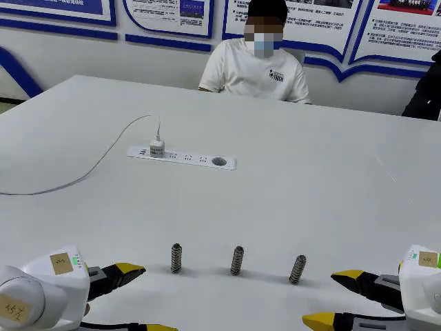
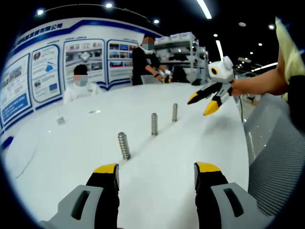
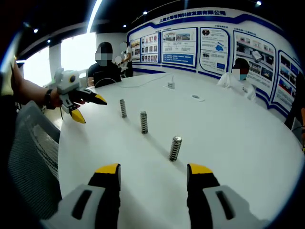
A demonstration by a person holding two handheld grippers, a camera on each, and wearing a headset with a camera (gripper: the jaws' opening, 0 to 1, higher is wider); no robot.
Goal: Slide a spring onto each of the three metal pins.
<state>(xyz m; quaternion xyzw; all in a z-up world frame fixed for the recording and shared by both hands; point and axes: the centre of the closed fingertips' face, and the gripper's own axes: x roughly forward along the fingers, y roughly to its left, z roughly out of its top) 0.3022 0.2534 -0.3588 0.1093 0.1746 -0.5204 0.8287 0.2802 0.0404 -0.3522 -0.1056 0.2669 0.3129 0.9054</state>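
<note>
Three springs stand upright in a row near the front edge of the white table (image 1: 289,193): left spring (image 1: 176,258), middle spring (image 1: 237,261), right spring (image 1: 298,269), each over a pin that I cannot see apart from it. My left gripper (image 1: 148,300) is open at the bottom left, short of the left spring (image 2: 124,145). My right gripper (image 1: 320,298) is open at the bottom right, beside the right spring (image 3: 175,148). Both hold nothing. In the gripper views each one's yellow-tipped jaws spread wide, left gripper (image 2: 157,169) and right gripper (image 3: 153,169).
A white power strip (image 1: 182,156) with a plugged charger (image 1: 157,146) and a trailing cable (image 1: 83,176) lies mid-table. A person (image 1: 255,69) sits at the far side. A mesh chair (image 2: 281,157) stands at the near edge.
</note>
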